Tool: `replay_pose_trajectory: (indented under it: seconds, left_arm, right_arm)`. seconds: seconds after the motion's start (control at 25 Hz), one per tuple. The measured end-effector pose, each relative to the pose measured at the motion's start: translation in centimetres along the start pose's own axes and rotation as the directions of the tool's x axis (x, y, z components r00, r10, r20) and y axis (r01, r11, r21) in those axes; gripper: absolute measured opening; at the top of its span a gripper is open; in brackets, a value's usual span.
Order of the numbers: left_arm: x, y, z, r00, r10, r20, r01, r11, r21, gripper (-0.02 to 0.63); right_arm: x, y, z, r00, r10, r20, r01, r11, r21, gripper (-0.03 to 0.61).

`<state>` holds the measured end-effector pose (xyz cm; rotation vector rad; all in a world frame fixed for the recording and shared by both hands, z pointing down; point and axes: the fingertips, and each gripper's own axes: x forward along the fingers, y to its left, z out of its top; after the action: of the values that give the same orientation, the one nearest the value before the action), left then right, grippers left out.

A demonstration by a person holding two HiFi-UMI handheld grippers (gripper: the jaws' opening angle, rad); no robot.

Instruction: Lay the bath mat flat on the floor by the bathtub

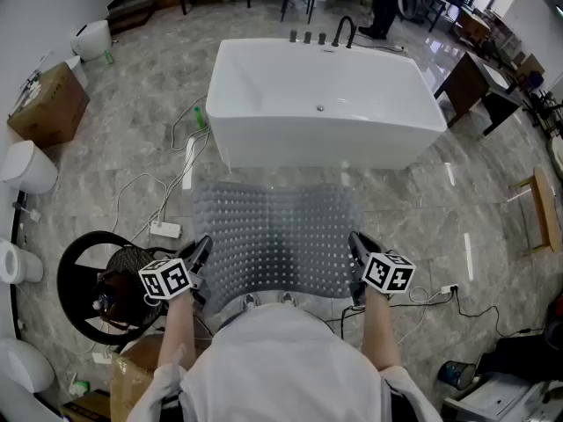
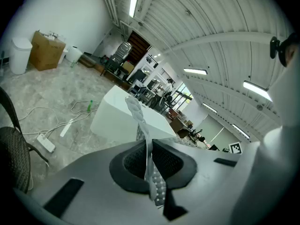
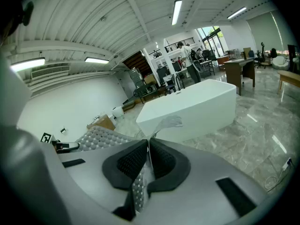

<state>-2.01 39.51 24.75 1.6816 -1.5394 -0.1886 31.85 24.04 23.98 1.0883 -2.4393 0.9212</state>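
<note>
Left tongs [image 1: 199, 251]: clamped on bath mat's [image 1: 277, 236] near left edge.
Right tongs [image 1: 355, 244]: clamped on near right edge.
Bathtub [image 1: 325, 104]: just beyond mat's far edge.

Standing person [image 1: 383, 11] cut off above

So we've got the bath mat [image 1: 277, 236] stretched between us and the bathtub [image 1: 325, 104], left gripper [image 1: 203, 245] on its near-left corner, right gripper [image 1: 354, 241] on the near-right, power strip [image 1: 164, 230] on the floor just left of it
</note>
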Motion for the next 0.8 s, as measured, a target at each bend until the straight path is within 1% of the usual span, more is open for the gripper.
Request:
replay_pose_trajectory:
  seconds: [0.12, 0.32, 0.44, 0.8]
  left_arm:
    - [0.1, -0.1, 0.2, 1.000, 0.001, 0.005, -0.001, 1.000, 0.002, 0.041]
    - [0.3, -0.3, 0.1, 1.000, 0.013, 0.009, -0.013, 1.000, -0.003, 0.041]
    - [0.4, -0.6, -0.3, 1.000, 0.024, 0.016, -0.024, 1.000, -0.008, 0.041]
    - [0.8, -1.4, -1.3, 0.997, 0.073, 0.035, -0.072, 0.997, -0.022, 0.041]
  right_arm:
    - [0.1, 0.3, 0.4, 1.000, 0.023, 0.009, -0.023, 1.000, 0.003, 0.040]
    - [0.0, 0.1, 0.7, 0.999, 0.033, 0.016, -0.033, 0.999, 0.007, 0.040]
    - [-0.1, -0.4, 0.8, 0.999, 0.042, 0.023, -0.043, 0.999, 0.019, 0.040]
    - [-0.7, -2.5, 1.4, 0.998, 0.047, 0.028, -0.047, 0.999, 0.005, 0.040]
